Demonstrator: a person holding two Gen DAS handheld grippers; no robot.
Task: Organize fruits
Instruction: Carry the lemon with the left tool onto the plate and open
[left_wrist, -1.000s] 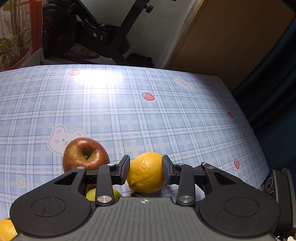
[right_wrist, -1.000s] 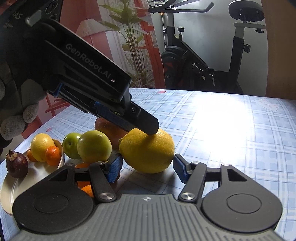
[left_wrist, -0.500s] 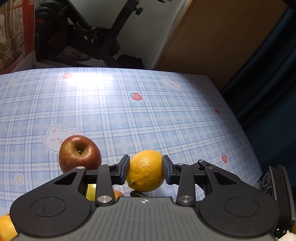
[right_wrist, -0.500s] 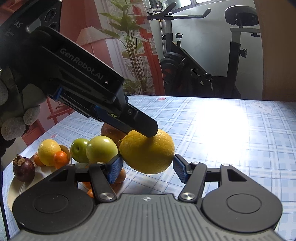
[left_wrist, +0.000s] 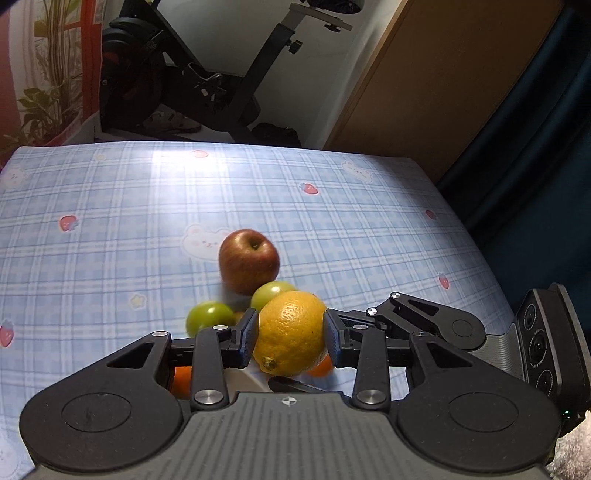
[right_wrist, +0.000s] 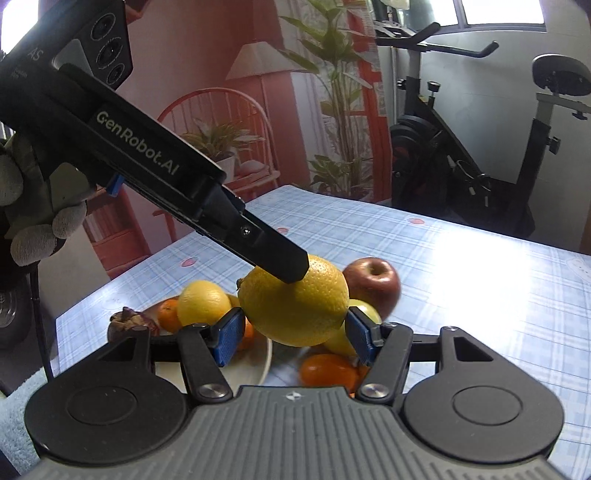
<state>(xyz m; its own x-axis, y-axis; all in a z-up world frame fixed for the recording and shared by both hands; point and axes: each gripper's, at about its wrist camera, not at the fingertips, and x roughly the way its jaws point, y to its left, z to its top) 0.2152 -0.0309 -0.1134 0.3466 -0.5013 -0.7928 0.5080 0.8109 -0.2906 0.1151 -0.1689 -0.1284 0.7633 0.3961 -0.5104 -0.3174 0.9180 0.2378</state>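
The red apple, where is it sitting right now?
The red apple sits on the checked tablecloth, just beyond the green fruits and the big lemon held in the left tongs; the right view shows it behind that lemon.

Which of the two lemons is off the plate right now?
The bigger lemon, clamped in the left tongs and held in the air. The smaller lemon sits on the plate beside a small orange.

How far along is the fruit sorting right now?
Done: a smaller yellow lemon, a small orange mandarin and a dark mangosteen already sit on the white plate. In hand: the left gripper is shut on the large yellow lemon; the right gripper is open around it. Left: the red apple, two green fruits and an orange fruit on the blue checked tablecloth.
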